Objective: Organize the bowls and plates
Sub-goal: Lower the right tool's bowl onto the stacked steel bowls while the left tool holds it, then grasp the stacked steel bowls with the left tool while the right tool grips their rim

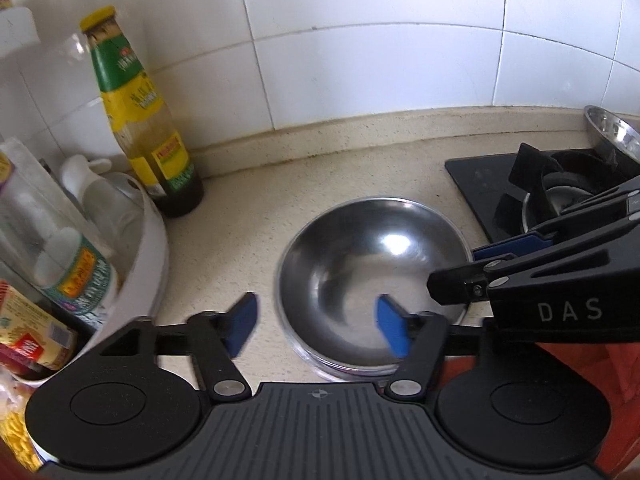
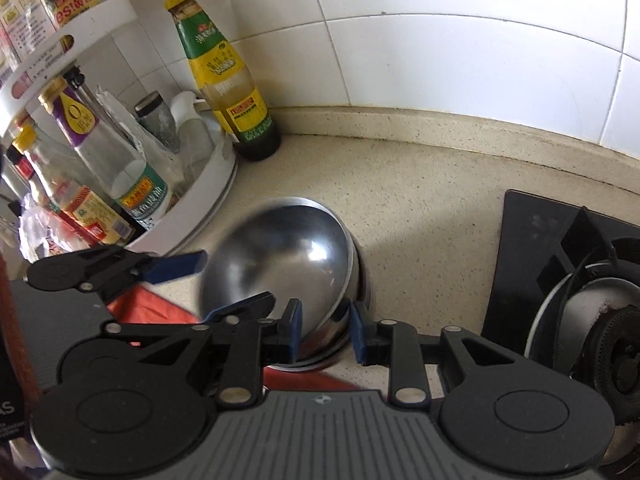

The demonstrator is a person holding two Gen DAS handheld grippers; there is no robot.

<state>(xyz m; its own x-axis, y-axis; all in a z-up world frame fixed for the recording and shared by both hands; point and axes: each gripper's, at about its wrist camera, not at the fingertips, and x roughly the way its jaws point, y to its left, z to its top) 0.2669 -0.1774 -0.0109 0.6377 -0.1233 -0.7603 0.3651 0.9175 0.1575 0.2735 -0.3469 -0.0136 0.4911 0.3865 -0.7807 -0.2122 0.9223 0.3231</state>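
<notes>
On the speckled counter [image 1: 240, 220], between the condiment rack [image 1: 148, 240] and the stove [image 1: 488, 184], a steel bowl [image 1: 372, 264] sits nested on others. The right gripper [image 2: 325, 330] straddles its rim, jaws parted; the left gripper [image 1: 316, 326] hovers open. Stacking seems underway; next, likely withdrawal.

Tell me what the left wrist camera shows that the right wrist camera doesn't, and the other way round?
Only the left wrist view shows a second small steel bowl at the far right, beyond the black stove top.

Only the right wrist view shows the upper tier of the white round condiment rack with its jars, and the gas burner.

Both show the shiny stainless steel bowl on the speckled beige countertop, the tall yellow-and-green labelled sauce bottle, the white tiled wall, and both grippers: left gripper open, right gripper at the bowl's rim.
</notes>
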